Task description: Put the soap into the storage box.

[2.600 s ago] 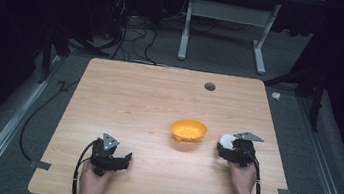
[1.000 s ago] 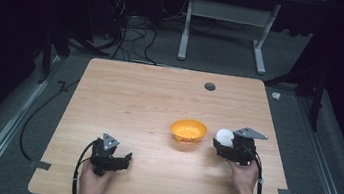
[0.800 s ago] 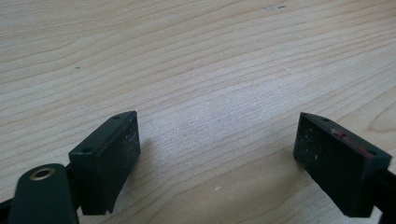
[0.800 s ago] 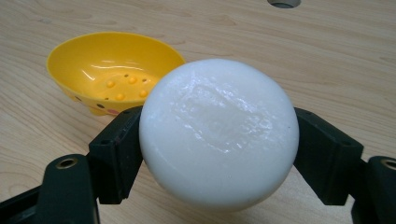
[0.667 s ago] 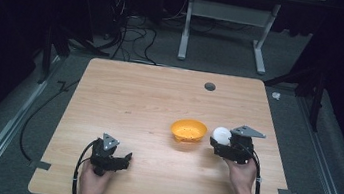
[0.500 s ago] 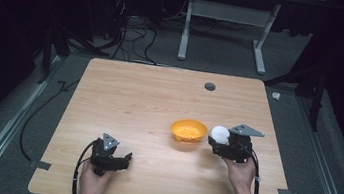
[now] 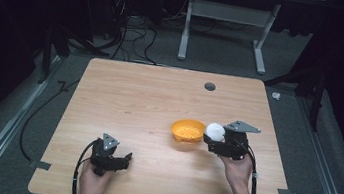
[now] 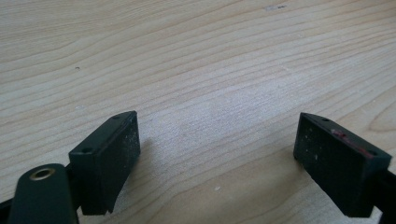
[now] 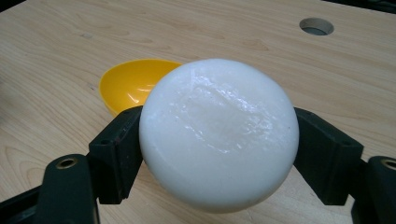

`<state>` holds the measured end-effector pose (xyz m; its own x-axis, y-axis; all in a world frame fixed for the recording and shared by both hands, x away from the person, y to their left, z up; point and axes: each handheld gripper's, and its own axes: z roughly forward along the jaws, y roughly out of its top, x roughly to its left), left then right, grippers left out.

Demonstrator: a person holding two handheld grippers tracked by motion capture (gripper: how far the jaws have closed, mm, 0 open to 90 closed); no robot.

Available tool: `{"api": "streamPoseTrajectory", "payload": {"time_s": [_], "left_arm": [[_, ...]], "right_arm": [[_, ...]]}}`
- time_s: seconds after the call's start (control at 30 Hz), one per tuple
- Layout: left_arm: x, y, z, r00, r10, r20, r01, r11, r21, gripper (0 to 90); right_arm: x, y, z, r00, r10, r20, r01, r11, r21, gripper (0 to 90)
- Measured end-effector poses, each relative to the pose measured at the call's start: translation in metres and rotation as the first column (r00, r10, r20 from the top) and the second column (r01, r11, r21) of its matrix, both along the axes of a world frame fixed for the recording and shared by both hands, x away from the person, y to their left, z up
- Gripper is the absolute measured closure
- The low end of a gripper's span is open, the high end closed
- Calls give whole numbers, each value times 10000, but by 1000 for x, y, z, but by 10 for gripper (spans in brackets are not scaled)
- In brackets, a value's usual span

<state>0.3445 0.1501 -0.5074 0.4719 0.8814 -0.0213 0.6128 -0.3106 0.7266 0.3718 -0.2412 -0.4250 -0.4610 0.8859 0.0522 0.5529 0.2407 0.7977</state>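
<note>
1. One white ball (image 9: 218, 133) is gripped between the two black jaws of the right gripper (image 7: 214, 142); in the right gripper view both pads are pressed against its sides. Its surface is glossy and smooth, with a slightly dimpled, waxy patch on the face turned to the camera.
2. The ball is held clear of the table, just beside the right rim of a yellow bowl (image 7: 187, 131) in the high view; whether it overlaps the rim cannot be told.
3. The bowl is seen as shallow, bright yellow and shiny inside, standing upright on the wood right of the table's middle.
4. The left gripper (image 7: 124, 160) is held low near the table's front left edge, well apart from the bowl. Its jaws are spread wide in the left gripper view, with bare wood between them.
5. The table (image 7: 139, 103) is topped with pale, fine-grained wood. A round grey hole (image 7: 209, 86) is set near its far edge.
6. Two strips of grey tape (image 7: 40, 164) are stuck at the front corners.
7. Beyond the table, a dark room is shown with grey carpet, a white desk frame (image 7: 224, 31) and tangled black cables (image 7: 130, 36) on the floor.
</note>
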Motion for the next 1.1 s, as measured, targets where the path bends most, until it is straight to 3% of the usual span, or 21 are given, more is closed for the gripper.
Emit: {"api": "streamPoseTrajectory", "payload": {"time_s": [1.1], "left_arm": [[0, 0, 0, 10000, -2, 11, 2, 10000, -20, 150]], "right_arm": [[25, 41, 4, 9954, 917, -293, -920, 9957, -81, 245]]}}
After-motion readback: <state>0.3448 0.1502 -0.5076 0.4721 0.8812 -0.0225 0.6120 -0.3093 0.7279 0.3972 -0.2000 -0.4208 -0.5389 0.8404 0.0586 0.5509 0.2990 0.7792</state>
